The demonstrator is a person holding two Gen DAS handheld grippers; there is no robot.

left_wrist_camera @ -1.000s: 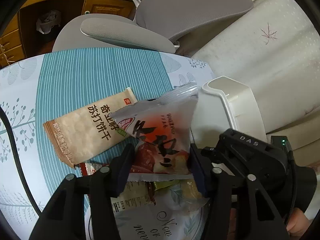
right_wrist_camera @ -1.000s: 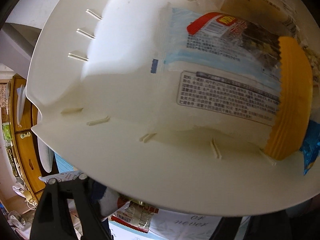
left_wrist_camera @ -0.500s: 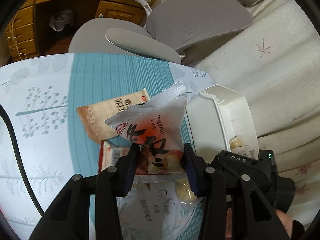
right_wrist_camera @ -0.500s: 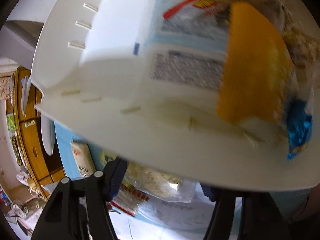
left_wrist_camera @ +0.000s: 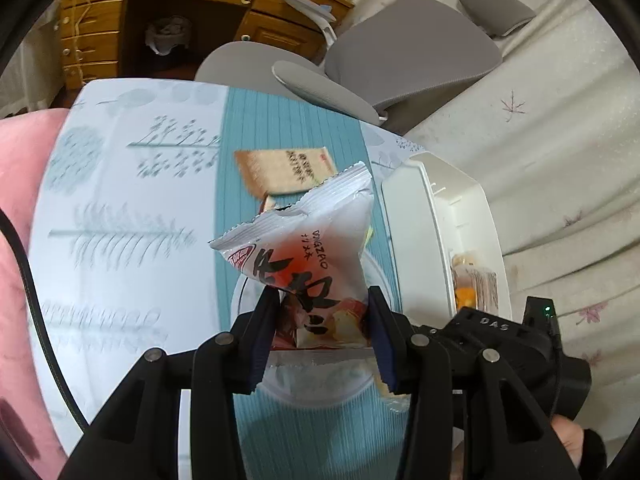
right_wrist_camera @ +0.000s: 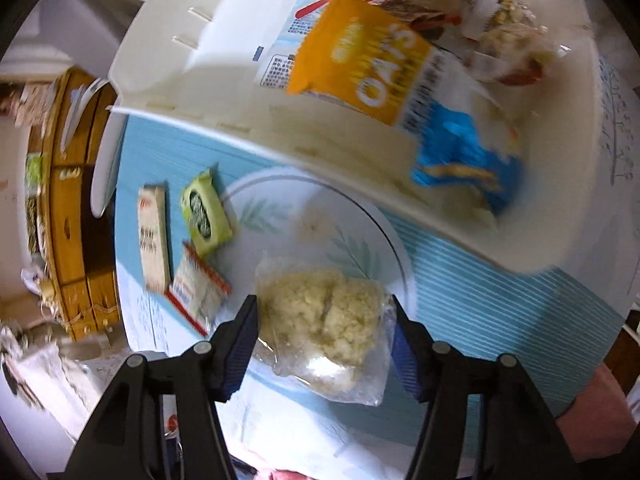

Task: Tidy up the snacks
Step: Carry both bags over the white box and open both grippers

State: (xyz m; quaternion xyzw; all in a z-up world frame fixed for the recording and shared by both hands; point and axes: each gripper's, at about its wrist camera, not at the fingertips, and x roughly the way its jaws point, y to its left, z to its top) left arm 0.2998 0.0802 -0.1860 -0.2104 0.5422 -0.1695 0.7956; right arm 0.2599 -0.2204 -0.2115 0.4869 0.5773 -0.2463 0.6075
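My left gripper (left_wrist_camera: 322,312) is shut on a white and red snack packet (left_wrist_camera: 308,248), which hangs above the table with its crimped top pointing away. A round plate (left_wrist_camera: 320,384) lies under it, and the white basket (left_wrist_camera: 404,216) stands just to the right. In the right wrist view, my right gripper (right_wrist_camera: 323,320) is over the leaf-patterned plate (right_wrist_camera: 280,204), with both pads against a clear bag of pale crumbly cake (right_wrist_camera: 320,312). The basket (right_wrist_camera: 224,76) beyond it holds an orange OATS packet (right_wrist_camera: 360,64) and several other snacks.
A brown cracker packet (left_wrist_camera: 284,168) lies on the teal striped cloth beyond the plate. Left of the plate are a white bar (right_wrist_camera: 152,236), a green packet (right_wrist_camera: 204,212) and a red-edged packet (right_wrist_camera: 196,288). A grey chair (left_wrist_camera: 400,60) stands behind the table. A pink sleeve (left_wrist_camera: 20,200) fills the left edge.
The left gripper has risen and drawn back with the white and red packet. The right gripper has come away from the basket to the plate, and its jaws have narrowed onto the clear cake bag.
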